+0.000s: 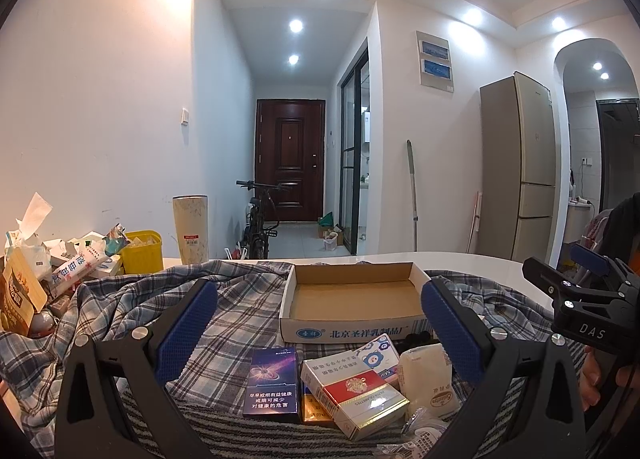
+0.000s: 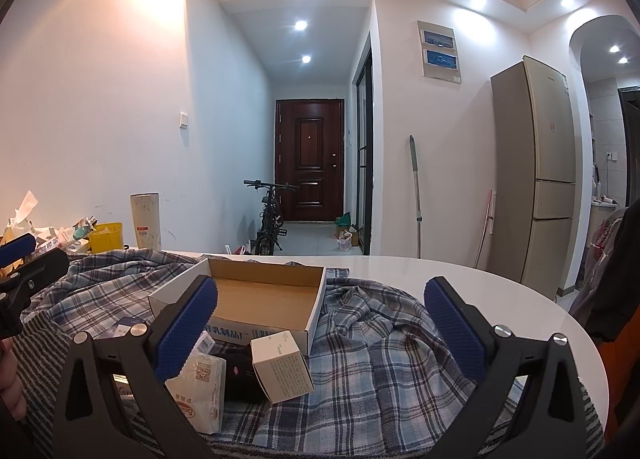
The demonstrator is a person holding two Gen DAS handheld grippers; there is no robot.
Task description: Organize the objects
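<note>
An empty shallow cardboard box (image 1: 352, 295) (image 2: 260, 299) sits on a plaid cloth (image 1: 240, 307) (image 2: 360, 339). In front of it lie a purple cigarette pack (image 1: 272, 383), a red and white cigarette pack (image 1: 356, 395), a white pouch (image 1: 428, 379) (image 2: 200, 387), a white carton (image 2: 282, 365) and a black object (image 2: 240, 375). My left gripper (image 1: 320, 323) is open above the packs, holding nothing. My right gripper (image 2: 320, 319) is open, empty, to the right of the carton; it also shows in the left wrist view (image 1: 580, 291).
A white table (image 2: 460, 283) carries the cloth. At its far left stand a yellow tub (image 1: 142, 255), a tall cream tumbler (image 1: 191, 229) and a heap of snack packets (image 1: 60, 263). Beyond are a bicycle (image 1: 260, 219), a fridge (image 1: 520, 175) and a mop (image 1: 413, 195).
</note>
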